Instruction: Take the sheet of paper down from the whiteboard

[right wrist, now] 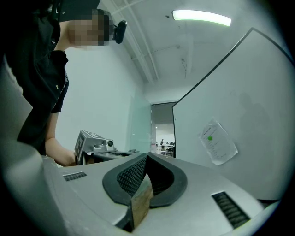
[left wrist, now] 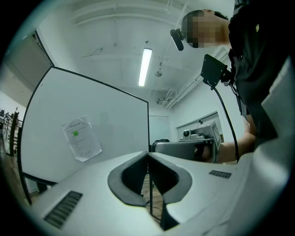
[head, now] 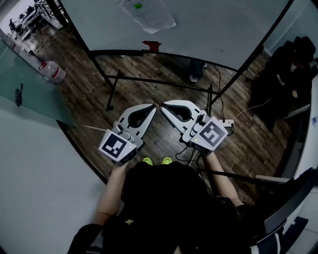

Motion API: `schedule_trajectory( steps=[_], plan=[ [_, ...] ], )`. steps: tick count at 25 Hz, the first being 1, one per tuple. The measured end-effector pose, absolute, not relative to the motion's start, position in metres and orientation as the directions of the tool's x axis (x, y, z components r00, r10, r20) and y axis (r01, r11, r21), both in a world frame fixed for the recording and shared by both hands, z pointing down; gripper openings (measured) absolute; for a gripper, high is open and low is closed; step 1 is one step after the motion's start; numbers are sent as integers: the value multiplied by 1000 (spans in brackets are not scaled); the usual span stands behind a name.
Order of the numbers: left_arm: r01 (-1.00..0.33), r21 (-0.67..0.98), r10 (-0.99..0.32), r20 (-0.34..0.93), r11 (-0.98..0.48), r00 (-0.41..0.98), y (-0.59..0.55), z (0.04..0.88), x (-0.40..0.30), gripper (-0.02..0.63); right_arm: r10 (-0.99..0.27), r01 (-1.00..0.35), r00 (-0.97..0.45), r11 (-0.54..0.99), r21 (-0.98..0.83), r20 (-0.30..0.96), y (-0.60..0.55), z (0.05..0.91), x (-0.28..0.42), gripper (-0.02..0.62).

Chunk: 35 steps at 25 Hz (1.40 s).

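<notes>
The sheet of paper [head: 149,15] is judged light, limp and tearable, best pinched at a lower corner; left gripper [head: 151,108] and right gripper [head: 164,106] are seen clenched, empty

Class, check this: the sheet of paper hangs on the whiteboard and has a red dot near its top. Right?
No. The sheet of paper hangs on the whiteboard, but its dot is green, not red, as the left gripper view shows.

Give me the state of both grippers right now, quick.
Left gripper: jaws closed, holding nothing.
Right gripper: jaws closed, holding nothing.
</notes>
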<state>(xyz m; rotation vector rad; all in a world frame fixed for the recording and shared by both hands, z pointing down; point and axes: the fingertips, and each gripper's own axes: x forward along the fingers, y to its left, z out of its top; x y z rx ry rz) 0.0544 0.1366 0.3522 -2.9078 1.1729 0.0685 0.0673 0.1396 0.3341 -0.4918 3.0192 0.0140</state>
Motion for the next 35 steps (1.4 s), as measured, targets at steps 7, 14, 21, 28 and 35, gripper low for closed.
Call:
schedule_trajectory(
  steps=[7,14,21,28,35],
  plan=[
    [-708,2,-708,-26,-706,706,130,358,66,15,-298,-298,-952,955,-15,-77,135,342,78,25],
    [-712,-16,-712,-18,-702,702,122,362,71,15,-287,-287,-955,958,-18,-79,129,347,81,25],
    [-708,0,-708,-14,-706,706,112,368,70,15,-283,-282,-956,959,-34,-74,118,354,75,23],
    [-697,-11,-697,-25,-717,717,84,362,63,15,-299,-300,-951,954,-1,-77,91,345,68,23],
    [-691,-22,-690,-41,-723,723,54,358,55,15,-310,-312,-948,950,14,-75,61,340,59,24]
  ],
)
